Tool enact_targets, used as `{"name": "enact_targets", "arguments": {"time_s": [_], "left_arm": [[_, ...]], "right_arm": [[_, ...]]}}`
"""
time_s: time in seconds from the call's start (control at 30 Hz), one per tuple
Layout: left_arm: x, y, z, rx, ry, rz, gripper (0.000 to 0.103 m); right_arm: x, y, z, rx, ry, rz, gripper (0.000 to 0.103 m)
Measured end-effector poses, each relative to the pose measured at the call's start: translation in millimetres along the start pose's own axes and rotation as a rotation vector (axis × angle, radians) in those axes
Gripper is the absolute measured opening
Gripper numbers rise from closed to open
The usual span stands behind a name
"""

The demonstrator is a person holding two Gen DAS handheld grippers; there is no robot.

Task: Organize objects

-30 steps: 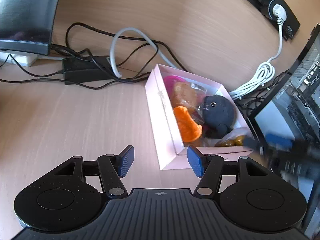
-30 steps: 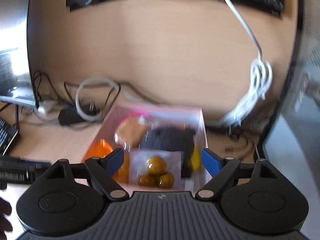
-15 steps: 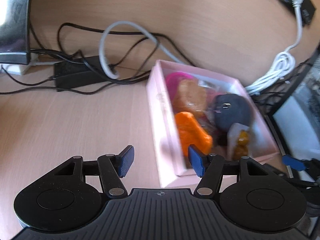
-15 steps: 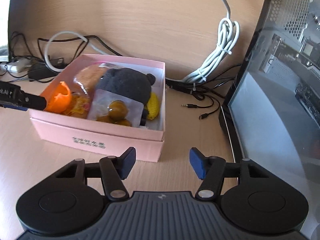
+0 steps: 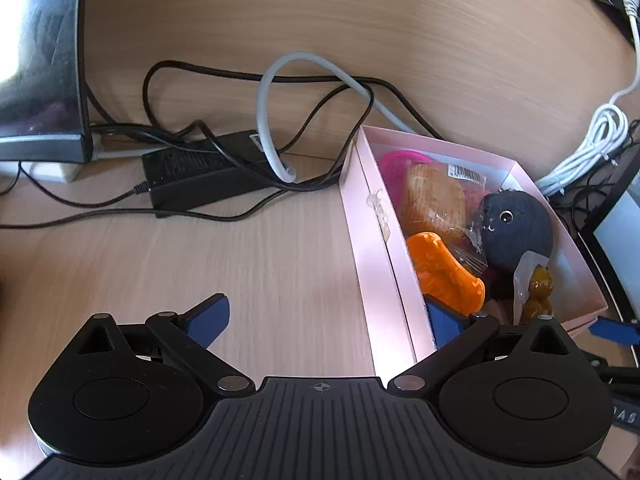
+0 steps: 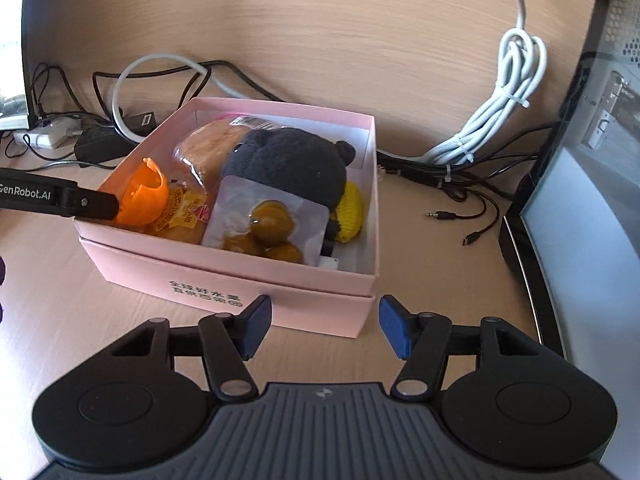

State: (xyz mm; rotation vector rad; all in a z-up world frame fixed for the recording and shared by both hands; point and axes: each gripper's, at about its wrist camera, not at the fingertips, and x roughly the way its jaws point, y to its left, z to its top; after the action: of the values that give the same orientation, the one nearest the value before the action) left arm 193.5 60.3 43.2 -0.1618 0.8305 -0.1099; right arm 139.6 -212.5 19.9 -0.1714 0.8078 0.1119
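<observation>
A pink cardboard box [image 6: 280, 280] [image 5: 368, 216] stands on the wooden desk. It holds an orange plastic piece [image 6: 146, 194] [image 5: 444, 270], a dark plush toy [image 6: 288, 164] [image 5: 516, 232], a bagged bun [image 5: 434, 200], a clear pack of brown balls [image 6: 268, 224] and a yellow knitted item [image 6: 352, 212]. My left gripper [image 5: 326, 314] is open and straddles the box's left wall, its right finger [image 5: 446, 324] inside by the orange piece. My right gripper [image 6: 324, 326] is open and empty at the box's near right corner.
A black power brick [image 5: 200, 176] with tangled black and grey cables [image 5: 276, 120] lies left of the box. A bundled white cable [image 6: 500, 108] and loose plugs [image 6: 460, 220] lie to its right. A computer case [image 6: 592, 184] stands at the right, a monitor [image 5: 40, 60] at the left.
My left gripper has opened wider and moved so that its right finger sits inside the box. My right gripper has moved slightly closer to the box's right corner.
</observation>
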Motion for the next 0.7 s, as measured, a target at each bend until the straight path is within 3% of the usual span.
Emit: {"name": "enact_targets", "arguments": {"time_s": [0.17, 0.23, 0.37, 0.43, 0.57, 0.7], "left_arm": [[-23.4, -2.0, 0.3, 0.007, -0.057, -0.029, 0.101], [-40.8, -2.3, -1.7, 0.015, -0.092, -0.052, 0.101], [-71.4, -11.0, -22.3, 0.080, -0.170, -0.077, 0.101], [-77.6, -15.6, -39.5, 0.102, -0.182, -0.087, 0.101], [-94.9, -23.4, -78.8, 0.149, -0.180, -0.100, 0.101], [-100.9, -25.4, -114.8, 0.157, -0.124, -0.091, 0.101]], "right_arm": [[-10.3, 2.5, -1.1, 0.020, -0.010, -0.038, 0.063], [-21.5, 2.4, -2.8, 0.032, -0.022, -0.043, 0.076], [-48.2, 5.3, -18.6, 0.086, -0.029, -0.053, 0.088], [-60.3, 7.0, -32.6, 0.113, -0.012, -0.066, 0.103], [-82.8, 11.5, -68.3, 0.136, 0.042, -0.079, 0.103], [-91.0, 15.8, -98.6, 0.142, 0.100, -0.068, 0.103]]}}
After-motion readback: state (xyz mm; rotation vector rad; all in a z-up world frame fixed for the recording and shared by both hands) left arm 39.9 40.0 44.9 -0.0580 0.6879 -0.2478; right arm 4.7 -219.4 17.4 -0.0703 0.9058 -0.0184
